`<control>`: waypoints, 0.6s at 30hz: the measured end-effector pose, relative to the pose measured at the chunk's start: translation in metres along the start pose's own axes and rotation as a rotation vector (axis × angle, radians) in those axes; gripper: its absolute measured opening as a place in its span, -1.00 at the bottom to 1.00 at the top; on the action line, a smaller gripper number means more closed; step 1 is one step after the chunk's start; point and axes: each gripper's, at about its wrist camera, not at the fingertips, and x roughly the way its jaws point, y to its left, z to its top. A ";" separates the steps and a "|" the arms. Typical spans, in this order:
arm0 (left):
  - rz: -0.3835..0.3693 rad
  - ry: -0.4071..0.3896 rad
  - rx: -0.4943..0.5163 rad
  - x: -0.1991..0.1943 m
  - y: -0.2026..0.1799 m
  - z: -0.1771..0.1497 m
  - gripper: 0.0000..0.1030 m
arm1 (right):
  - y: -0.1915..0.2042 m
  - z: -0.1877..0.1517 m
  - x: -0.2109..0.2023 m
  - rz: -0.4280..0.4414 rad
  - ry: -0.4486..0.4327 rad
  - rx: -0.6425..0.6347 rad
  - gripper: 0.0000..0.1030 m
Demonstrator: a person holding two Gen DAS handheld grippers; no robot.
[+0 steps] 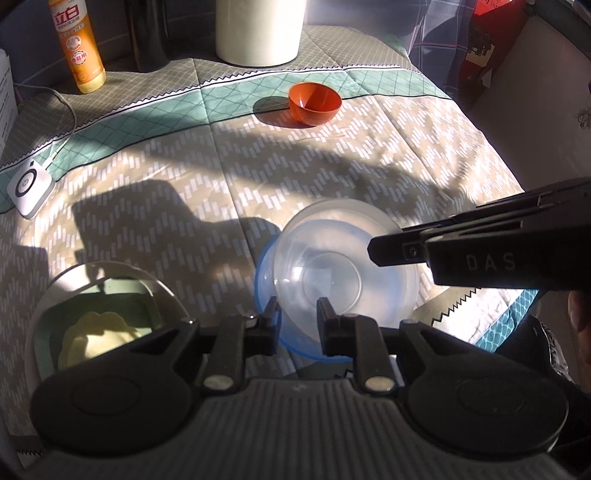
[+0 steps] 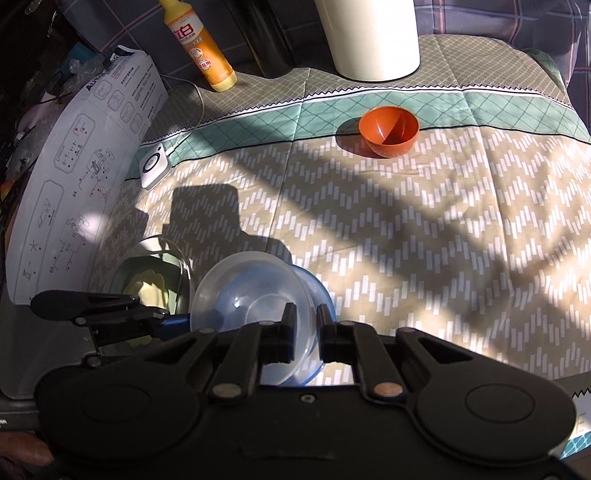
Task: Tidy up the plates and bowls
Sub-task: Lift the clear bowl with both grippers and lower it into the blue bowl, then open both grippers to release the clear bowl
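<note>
A clear plastic bowl (image 1: 343,258) sits tilted inside a blue bowl (image 1: 264,280) at the near middle of the table. My left gripper (image 1: 297,314) straddles the near rims of both bowls, jaws a bowl-wall apart. My right gripper (image 2: 306,328) holds the clear bowl (image 2: 251,295) by its right rim above the blue bowl (image 2: 317,291); it also shows in the left wrist view (image 1: 399,251). An orange bowl (image 1: 314,103) stands alone farther back. A clear plate (image 1: 110,291) with a green dish and a yellow scalloped dish on it lies at the near left.
An orange detergent bottle (image 1: 79,44), a dark bottle (image 1: 147,33) and a white cylinder (image 1: 258,29) stand along the back edge. A white square device (image 1: 29,188) with a cable lies at left. A printed white box (image 2: 74,177) stands at the left side.
</note>
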 end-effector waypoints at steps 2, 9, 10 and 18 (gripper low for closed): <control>-0.004 0.006 0.001 0.002 0.000 0.000 -0.62 | -0.001 -0.001 0.001 -0.002 0.005 0.001 -0.78; -0.006 0.017 0.007 0.006 -0.002 0.000 -0.59 | -0.003 -0.002 0.004 -0.006 0.016 0.010 -0.78; -0.007 0.017 0.006 0.006 -0.002 0.000 -0.59 | -0.003 -0.002 0.005 -0.006 0.018 0.010 -0.78; -0.010 0.014 0.004 0.006 -0.001 0.001 -0.52 | -0.005 -0.002 0.009 0.002 0.030 0.022 -0.75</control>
